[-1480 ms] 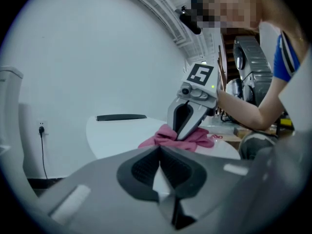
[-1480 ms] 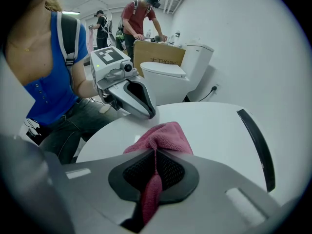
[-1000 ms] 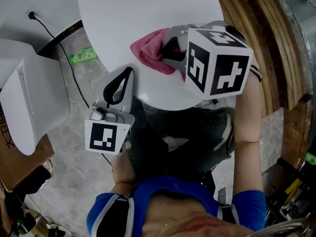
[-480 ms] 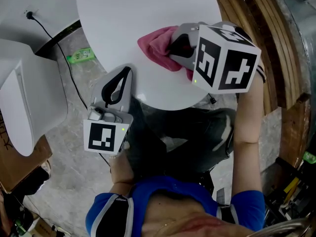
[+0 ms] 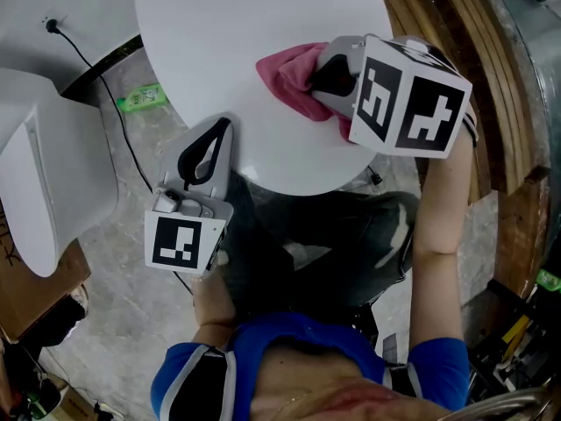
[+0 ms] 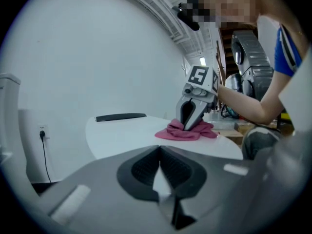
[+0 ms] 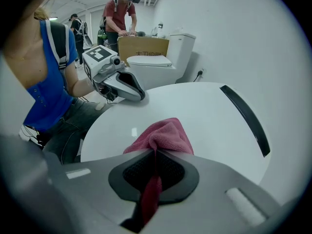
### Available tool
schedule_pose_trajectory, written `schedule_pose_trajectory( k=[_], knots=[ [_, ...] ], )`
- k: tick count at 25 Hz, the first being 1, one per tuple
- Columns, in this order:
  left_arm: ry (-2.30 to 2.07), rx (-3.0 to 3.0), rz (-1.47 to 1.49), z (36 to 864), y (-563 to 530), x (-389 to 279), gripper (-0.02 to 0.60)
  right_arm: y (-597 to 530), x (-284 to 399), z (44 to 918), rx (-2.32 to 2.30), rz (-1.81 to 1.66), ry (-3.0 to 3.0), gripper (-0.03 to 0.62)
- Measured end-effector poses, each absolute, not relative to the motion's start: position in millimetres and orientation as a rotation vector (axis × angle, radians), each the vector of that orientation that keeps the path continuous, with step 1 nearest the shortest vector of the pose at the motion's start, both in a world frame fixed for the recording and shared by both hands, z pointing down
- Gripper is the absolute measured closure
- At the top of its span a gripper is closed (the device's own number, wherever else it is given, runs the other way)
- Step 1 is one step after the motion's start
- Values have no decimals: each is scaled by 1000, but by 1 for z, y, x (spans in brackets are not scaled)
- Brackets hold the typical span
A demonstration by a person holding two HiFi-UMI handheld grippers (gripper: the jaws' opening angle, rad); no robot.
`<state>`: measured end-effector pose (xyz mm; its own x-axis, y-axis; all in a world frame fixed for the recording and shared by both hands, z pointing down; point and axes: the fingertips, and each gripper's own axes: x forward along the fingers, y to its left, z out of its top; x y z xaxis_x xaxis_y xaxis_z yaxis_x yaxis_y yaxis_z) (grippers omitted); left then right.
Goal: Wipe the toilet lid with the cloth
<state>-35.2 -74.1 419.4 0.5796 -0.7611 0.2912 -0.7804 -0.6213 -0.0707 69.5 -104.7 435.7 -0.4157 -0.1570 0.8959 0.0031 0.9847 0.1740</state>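
Observation:
The white toilet lid [image 5: 228,33] fills the top of the head view, and a pink cloth [image 5: 294,82] lies bunched on its right part. My right gripper [image 5: 329,77] is shut on the cloth [image 7: 161,138] and presses it to the lid [image 7: 204,116]. My left gripper [image 5: 210,147] is shut with nothing in it, its tips resting at the lid's near left edge. The left gripper view shows the lid [image 6: 126,133], the cloth [image 6: 185,130] and the right gripper [image 6: 191,121] on it.
A second white toilet [image 5: 48,182] stands on the left, beside a cardboard box [image 7: 141,45]. A black cable [image 5: 110,86] and a green bottle [image 5: 140,100] lie on the floor left of the lid. Wooden boards [image 5: 486,77] run along the right. People stand far back [image 7: 124,11].
My right gripper has dragged the pink cloth to the right and a little away across the lid. The left gripper has stayed almost where it was.

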Motion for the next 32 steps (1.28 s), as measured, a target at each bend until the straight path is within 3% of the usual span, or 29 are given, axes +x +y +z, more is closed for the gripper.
schedule_pose_trajectory(
  k=[32],
  knots=[
    [-1309, 2753, 457, 416, -80, -34, 578, -108, 125, 436, 437, -13, -2150, 582]
  ],
)
